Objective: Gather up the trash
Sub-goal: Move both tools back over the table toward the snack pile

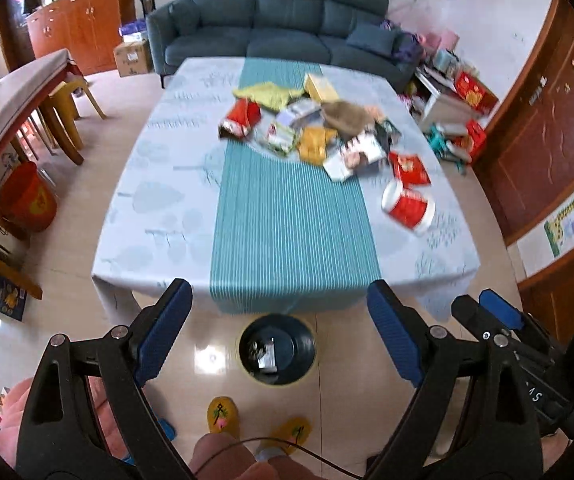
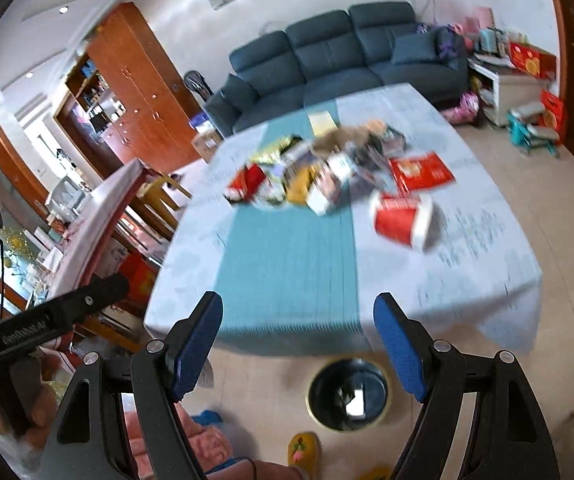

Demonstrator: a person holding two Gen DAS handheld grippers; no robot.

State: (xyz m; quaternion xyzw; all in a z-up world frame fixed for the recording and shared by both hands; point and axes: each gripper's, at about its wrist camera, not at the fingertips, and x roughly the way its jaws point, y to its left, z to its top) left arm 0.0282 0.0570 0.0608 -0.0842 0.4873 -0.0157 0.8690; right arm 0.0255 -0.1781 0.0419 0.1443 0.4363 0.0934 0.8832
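Trash (image 1: pixel 319 128) heaps ahead of both wide, empty tongs (image 1: pixel 281 334) (image 2: pixel 301 346); next, reach for the red cup (image 1: pixel 408 208).

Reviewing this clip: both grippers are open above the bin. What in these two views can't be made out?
- Trash pile: motion blur in both views; wrapper labels unreadable.
- Bin contents: small, dark, glary in both views; something pale lies inside, unidentifiable.
- Red cup: smeared in the right wrist view; print illegible.
- Right gripper: in the left wrist view, cut off by the frame edge.
- Left gripper: holds nothing.
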